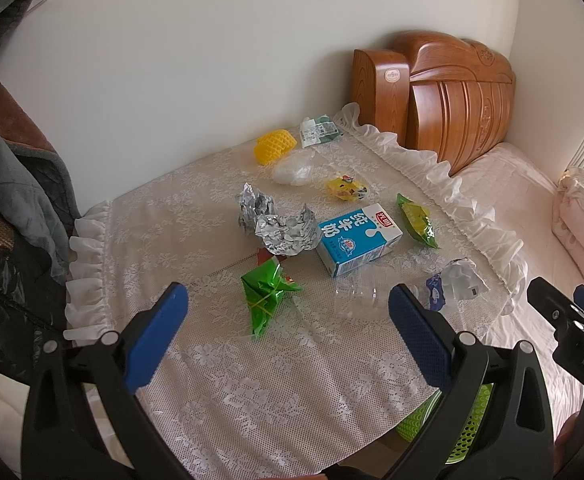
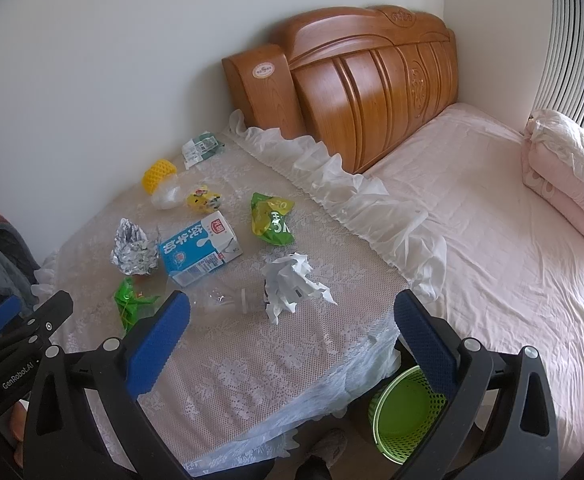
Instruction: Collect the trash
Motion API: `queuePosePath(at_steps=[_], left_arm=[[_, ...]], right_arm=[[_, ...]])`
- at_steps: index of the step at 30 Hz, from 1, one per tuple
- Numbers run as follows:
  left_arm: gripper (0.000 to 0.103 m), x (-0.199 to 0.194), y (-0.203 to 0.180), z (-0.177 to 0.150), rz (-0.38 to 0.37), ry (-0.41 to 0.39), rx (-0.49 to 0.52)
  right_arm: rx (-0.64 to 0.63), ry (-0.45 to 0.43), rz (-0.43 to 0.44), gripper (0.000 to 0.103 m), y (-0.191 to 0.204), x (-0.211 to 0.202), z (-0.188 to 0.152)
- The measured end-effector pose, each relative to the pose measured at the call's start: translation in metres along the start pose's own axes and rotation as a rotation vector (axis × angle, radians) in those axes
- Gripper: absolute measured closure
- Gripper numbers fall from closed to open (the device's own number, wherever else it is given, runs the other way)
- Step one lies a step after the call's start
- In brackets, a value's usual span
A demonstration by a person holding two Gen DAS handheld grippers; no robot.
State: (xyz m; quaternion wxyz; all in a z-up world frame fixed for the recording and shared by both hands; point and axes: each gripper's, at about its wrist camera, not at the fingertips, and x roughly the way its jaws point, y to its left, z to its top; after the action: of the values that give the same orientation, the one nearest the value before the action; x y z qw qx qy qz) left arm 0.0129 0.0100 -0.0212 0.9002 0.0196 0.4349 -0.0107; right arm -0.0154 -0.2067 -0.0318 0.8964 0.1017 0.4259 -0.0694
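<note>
The milk carton [image 1: 357, 240] reads "纯牛奶"; the left tool [image 2: 28, 332] reads "GenRobot.AI".

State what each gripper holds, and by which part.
Nothing is held. The left gripper and the right gripper both hang open above the table, clear of the trash.

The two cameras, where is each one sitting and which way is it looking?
Left wrist: sits on the left gripper, looking forward across the table at the trash; its blue fingers and the right gripper's tip show.
Right wrist: sits on the right gripper, facing the table's edge, the bed and the green basket; the left gripper's tip shows.
Shared: the milk carton and crumpled paper.
</note>
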Motion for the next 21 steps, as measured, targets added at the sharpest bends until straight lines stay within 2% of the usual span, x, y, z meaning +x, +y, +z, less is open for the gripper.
queuePosePath(at_steps=[10,15,21], left_arm=[[0.007,0.001,0.001,0.0,-0.009,0.003,0.005],[0.007,0.02,0.026,-0.014,-0.066,0.036,-0.005],[0.007,0.05,0.071,-0.051,-0.033,0.107,0.011]], right_arm=[[-0.007,-0.006,-0.003,0.002,0.0,0.001,-0.001],[-0.038,0.022,-0.019,0.002,-0.004,0.016,-0.014],[-0.066,0.102,-0.019,0.002,-0.01,0.044,-0.05]])
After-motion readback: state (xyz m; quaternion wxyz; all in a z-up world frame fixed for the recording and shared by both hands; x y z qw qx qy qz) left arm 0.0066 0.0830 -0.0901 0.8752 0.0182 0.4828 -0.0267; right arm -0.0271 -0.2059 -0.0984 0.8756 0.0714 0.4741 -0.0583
